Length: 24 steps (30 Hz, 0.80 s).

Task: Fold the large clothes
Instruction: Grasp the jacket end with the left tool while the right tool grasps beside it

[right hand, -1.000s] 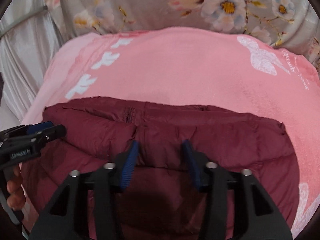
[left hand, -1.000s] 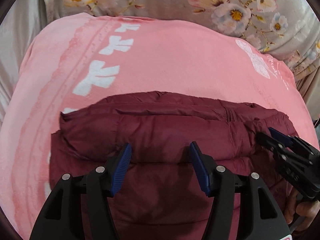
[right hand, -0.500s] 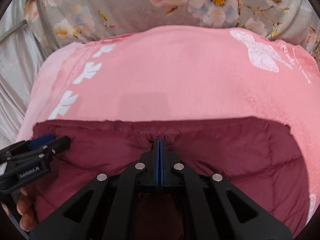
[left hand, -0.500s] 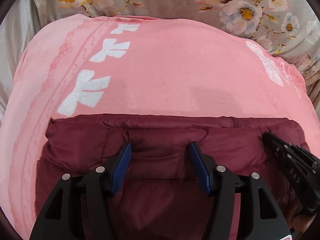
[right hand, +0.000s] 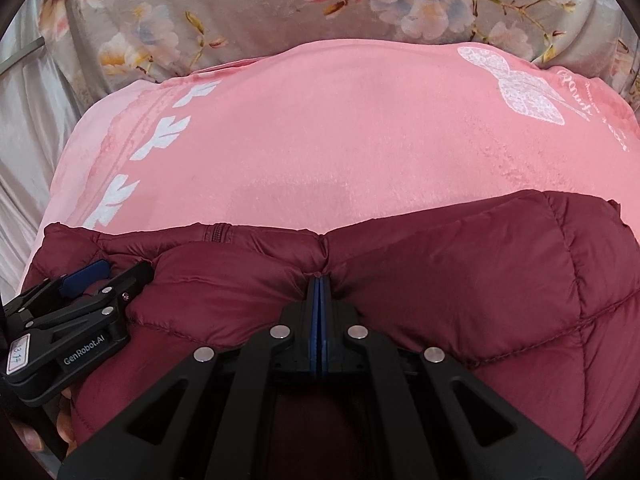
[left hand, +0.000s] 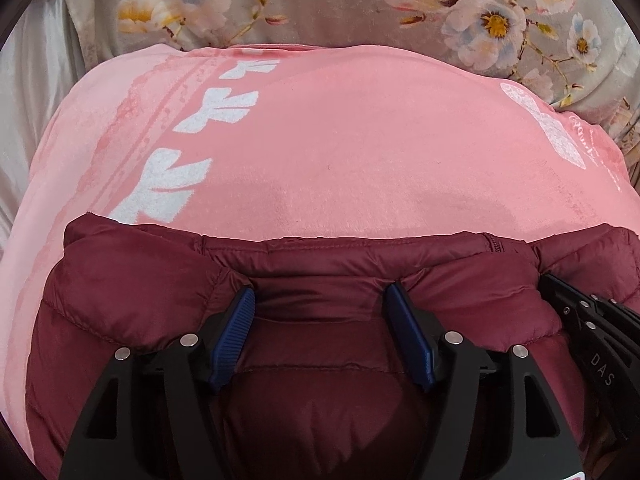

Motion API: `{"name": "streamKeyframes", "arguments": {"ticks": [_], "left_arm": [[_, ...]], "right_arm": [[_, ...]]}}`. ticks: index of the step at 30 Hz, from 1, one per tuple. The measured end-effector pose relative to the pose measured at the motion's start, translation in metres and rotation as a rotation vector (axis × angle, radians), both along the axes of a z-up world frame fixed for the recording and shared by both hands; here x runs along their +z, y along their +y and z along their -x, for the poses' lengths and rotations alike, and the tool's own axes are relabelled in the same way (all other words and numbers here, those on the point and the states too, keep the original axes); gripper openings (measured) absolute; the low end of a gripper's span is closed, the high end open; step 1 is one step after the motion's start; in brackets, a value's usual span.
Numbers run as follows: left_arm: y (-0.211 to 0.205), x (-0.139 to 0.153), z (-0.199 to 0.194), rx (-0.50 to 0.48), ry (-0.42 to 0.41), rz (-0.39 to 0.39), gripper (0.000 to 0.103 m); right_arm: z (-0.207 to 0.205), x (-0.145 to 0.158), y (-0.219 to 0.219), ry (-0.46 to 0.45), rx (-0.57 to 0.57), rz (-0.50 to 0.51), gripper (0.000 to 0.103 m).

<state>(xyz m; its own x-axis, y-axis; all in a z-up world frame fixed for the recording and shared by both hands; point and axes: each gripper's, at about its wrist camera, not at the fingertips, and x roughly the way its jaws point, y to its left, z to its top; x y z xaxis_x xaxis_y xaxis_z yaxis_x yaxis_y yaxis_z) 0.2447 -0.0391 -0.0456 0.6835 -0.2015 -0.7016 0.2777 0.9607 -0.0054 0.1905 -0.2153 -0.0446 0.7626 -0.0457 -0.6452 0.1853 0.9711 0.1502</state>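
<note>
A maroon puffer jacket [left hand: 120, 288] [right hand: 460, 260] lies folded on a pink blanket [left hand: 340, 140], zip near its far edge. My left gripper [left hand: 318, 290] presses down into the jacket near that edge. Its jaws are opening, with a band of padded fabric between the blue pads [left hand: 236, 332]; I do not see them clamping it. My right gripper [right hand: 320, 278] is shut on a puckered pinch of the jacket. Each gripper shows in the other's view: the right gripper [left hand: 550, 282] at the right edge, the left gripper [right hand: 124, 270] at the lower left.
The pink blanket [right hand: 320, 140] with white leaf and butterfly prints spreads beyond the jacket. Behind it hangs grey floral fabric [left hand: 340, 0] [right hand: 220, 0]. Pale satin cloth [right hand: 32, 120] lies at the left. A person's fingers [right hand: 64, 428] hold the left gripper.
The right jaws closed onto a pinch of the jacket. Both grippers came down and forward onto it, and its far edge now sits lower in both views. The left jaws spread slightly.
</note>
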Motion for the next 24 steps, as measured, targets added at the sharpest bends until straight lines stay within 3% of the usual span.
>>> {"name": "streamKeyframes", "arguments": {"ticks": [10, 19, 22, 24], "left_arm": [[-0.003, -0.005, 0.001, 0.012, -0.025, -0.022, 0.068], [-0.004, -0.006, 0.0, 0.018, -0.029, -0.02, 0.069], [0.004, 0.0, -0.001, 0.017, -0.016, 0.009, 0.07], [0.017, 0.01, 0.002, 0.03, -0.017, 0.009, 0.07]], "right_arm": [[0.0, -0.002, 0.0, -0.012, -0.006, 0.005, 0.0], [-0.001, -0.003, -0.008, -0.028, 0.007, -0.063, 0.0], [0.01, 0.006, -0.02, -0.061, 0.001, -0.121, 0.0], [0.033, 0.026, -0.037, -0.116, -0.055, -0.108, 0.002]]}}
